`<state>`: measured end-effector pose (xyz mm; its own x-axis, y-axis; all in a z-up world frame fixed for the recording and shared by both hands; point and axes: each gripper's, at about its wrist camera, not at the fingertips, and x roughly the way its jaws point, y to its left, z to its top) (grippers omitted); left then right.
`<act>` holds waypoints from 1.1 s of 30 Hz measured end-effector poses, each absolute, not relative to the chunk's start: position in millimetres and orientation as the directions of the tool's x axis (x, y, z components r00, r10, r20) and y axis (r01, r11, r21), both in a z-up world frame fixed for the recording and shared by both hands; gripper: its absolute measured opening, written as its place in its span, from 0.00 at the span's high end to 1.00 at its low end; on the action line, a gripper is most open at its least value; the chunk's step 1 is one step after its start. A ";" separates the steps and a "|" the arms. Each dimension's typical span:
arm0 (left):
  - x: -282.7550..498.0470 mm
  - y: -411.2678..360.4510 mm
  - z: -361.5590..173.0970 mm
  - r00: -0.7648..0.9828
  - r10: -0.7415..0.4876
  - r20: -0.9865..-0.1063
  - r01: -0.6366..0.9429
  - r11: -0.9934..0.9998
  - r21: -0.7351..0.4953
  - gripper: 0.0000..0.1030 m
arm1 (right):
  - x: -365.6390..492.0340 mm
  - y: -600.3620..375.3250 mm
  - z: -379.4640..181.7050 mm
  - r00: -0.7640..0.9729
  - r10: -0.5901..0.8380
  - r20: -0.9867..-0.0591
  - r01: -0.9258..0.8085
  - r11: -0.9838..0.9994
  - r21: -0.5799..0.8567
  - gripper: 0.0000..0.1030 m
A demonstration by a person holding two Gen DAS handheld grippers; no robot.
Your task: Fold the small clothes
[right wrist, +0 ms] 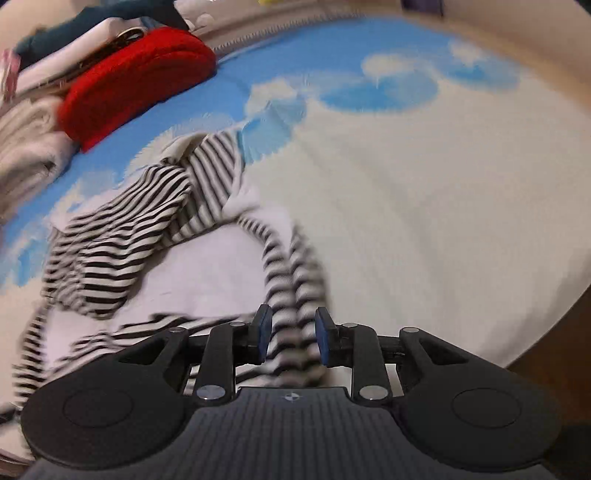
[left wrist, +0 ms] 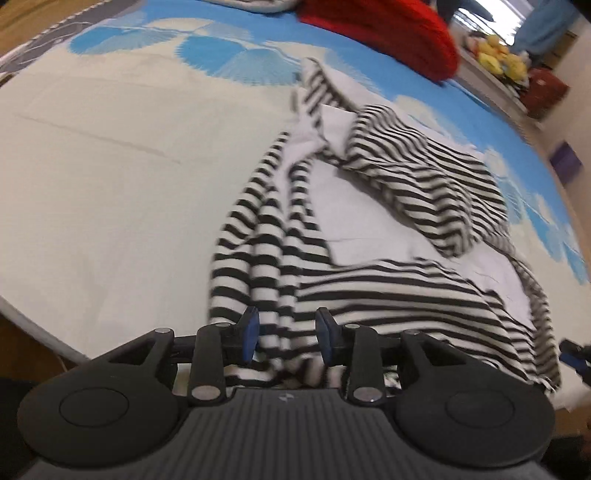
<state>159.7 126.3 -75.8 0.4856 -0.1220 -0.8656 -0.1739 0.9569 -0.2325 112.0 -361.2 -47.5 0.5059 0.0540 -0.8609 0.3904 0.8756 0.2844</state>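
So the striped top [left wrist: 369, 229] is lying rumpled on the bed [left wrist: 110, 177], black-and-white stripes with white panels showing. From both wrist views it stretches away from the near edge of the bed toward the red pillow [left wrist: 388, 33] at the far side, so I'd call its long axis roughly front-to-back, running straight out ahead of both tools. The left gripper [left wrist: 287, 334] sits over the near hem on the left side of the garment. Its jaws are parted with striped cloth visible in the gap, and the blue pads don't look like they're pressing on it, so I'd say it's open and holding nothing. The right gripper [right wrist: 291, 334] is the same deal: jaws apart, a bunched striped strip running up between them, no visible pinch. That strip looks like a sleeve or side edge, though the blur makes it hard to be sure. Neither hand is clearly nearer; both hover right at the near edge. My guess is the next grab has to go forward and down onto that hem.
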 end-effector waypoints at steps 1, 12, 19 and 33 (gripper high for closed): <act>160.8 126.4 -76.5 0.492 -0.113 -0.863 -0.173 0.959 -0.224 0.60 | 112.5 -362.2 -51.4 0.501 0.079 -0.862 0.397 0.864 0.310 0.72; 162.9 133.8 -106.3 0.428 -0.085 -0.900 -0.205 0.961 -0.188 0.47 | 117.2 -350.8 -81.8 0.389 0.058 -0.920 0.425 0.874 0.235 0.67; 164.1 129.4 -109.8 0.435 -0.083 -0.897 -0.174 0.969 -0.174 0.47 | 113.8 -350.3 -96.6 0.337 0.041 -0.941 0.457 0.866 0.201 0.67; 162.3 131.1 -106.6 0.430 -0.121 -0.895 -0.164 0.964 -0.209 0.92 | 110.0 -346.2 -95.1 0.339 0.035 -0.940 0.446 0.874 0.193 0.93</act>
